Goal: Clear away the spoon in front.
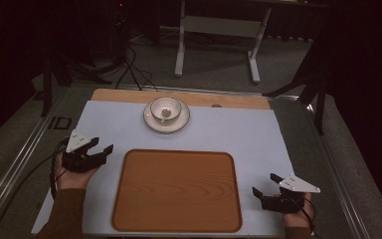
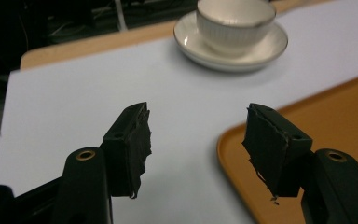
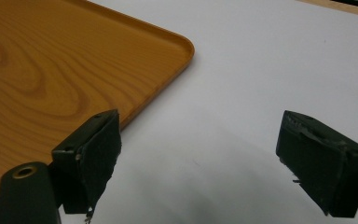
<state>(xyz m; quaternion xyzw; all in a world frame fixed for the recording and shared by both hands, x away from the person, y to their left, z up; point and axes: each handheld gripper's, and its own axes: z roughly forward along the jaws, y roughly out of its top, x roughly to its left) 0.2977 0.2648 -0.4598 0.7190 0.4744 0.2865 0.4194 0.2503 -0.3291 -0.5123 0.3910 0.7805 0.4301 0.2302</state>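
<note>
- Dark floor with black cables (image 1: 129,69) and the white legs of another table (image 1: 219,45) lie behind the work table (image 1: 179,95), which is covered by a pale blue-white sheet (image 1: 229,134).
- On the far middle of this sheet stands 1 white ribbed ceramic cup (image 1: 166,109) with a thin gold rim, upright on a round white saucer (image 1: 166,122); something small lies inside the cup, I cannot tell what.
- Nearer to the person lies 1 rectangular wood-pattern orange tray (image 1: 176,190) with rounded corners, apart from the saucer.
- At the tray's left side, the left gripper (image 1: 102,147) is in the person's hand (image 1: 69,177); its 2 black jaws stand wide apart and hold nothing.
- At the tray's right side, the right gripper (image 1: 266,184) is low over the sheet, jaws also wide apart, with nothing between them.
</note>
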